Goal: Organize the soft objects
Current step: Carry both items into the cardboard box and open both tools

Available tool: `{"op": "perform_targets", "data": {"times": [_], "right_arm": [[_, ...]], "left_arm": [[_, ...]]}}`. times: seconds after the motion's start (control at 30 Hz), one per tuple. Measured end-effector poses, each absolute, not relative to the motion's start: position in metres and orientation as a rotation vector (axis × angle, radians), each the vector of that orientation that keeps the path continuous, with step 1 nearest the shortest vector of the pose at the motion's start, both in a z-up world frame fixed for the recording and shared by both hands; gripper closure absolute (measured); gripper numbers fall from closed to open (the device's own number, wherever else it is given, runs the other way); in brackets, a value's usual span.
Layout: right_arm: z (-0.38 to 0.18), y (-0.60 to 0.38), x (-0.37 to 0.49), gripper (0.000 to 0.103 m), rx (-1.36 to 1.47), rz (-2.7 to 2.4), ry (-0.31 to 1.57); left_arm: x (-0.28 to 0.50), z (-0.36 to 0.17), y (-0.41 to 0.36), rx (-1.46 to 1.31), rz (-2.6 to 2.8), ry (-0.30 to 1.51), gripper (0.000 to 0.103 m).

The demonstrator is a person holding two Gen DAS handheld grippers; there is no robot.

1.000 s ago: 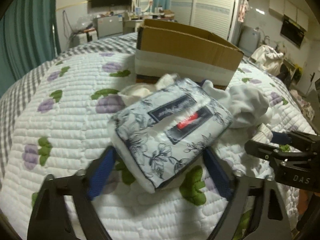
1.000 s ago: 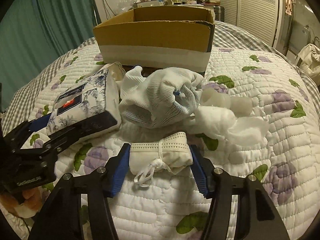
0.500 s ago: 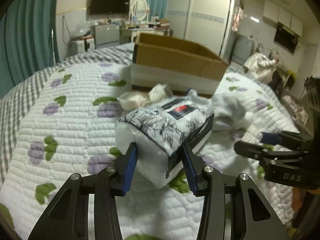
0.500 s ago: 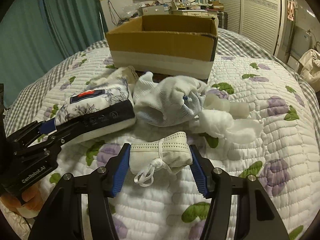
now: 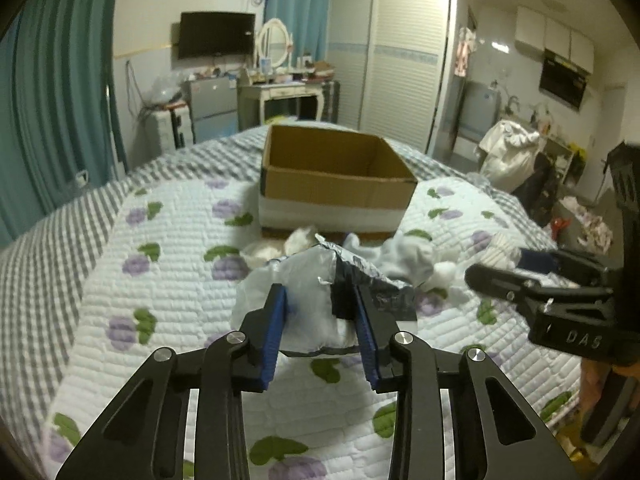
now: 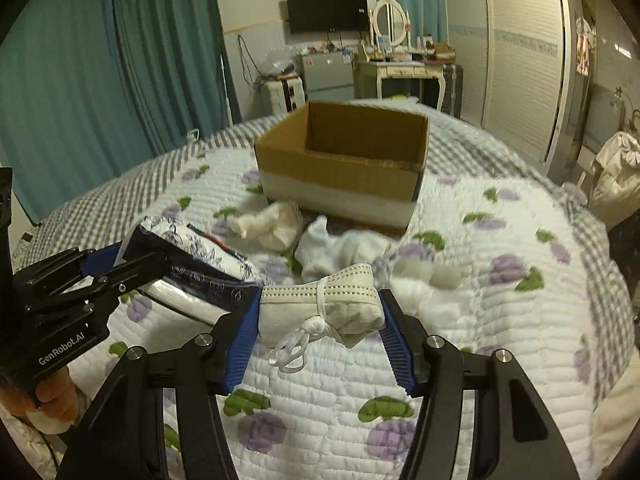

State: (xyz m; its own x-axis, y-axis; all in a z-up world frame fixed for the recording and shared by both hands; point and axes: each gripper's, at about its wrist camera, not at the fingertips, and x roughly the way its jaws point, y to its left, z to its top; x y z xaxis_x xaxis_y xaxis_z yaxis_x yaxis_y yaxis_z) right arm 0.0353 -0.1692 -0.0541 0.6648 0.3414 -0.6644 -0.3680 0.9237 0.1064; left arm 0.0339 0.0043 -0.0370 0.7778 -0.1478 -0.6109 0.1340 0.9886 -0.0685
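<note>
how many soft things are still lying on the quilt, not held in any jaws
3 that I can make out, all lying before the cardboard box: a cream crumpled cloth, a white mesh cloth, and white wadding right of it. More may be hidden behind the held tissue pack and face mask.

Home bedroom/studio flat: quilted bed, teal curtains, wall TV, vanity mirror, wardrobe, range hood.

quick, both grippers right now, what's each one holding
Left gripper: jaws closing, pads squeezing the tissue pack, lifted.
Right gripper: shut on the folded face mask.
</note>
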Motion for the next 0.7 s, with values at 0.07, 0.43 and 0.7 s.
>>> {"op": "perform_targets", "data": {"times": [0.07,0.43,0.7], "right_arm": [[-0.039,-0.172,0.038,0.046,-0.043,0.403,0.721],[0.044,-0.182,0.107,0.046,-0.051,0.407,0.603],[0.065,-0.176,0.198,0.046,-0.058,0.394,0.59]], "left_arm": [[0.038,-0.029,0.0,-0.014,-0.153,0.67,0.07],[0.107,0.052,-0.015,0.021,-0.155,0.545,0.07],[0.194,0.068,-0.027,0.073,-0.138,0.479,0.07]]}}
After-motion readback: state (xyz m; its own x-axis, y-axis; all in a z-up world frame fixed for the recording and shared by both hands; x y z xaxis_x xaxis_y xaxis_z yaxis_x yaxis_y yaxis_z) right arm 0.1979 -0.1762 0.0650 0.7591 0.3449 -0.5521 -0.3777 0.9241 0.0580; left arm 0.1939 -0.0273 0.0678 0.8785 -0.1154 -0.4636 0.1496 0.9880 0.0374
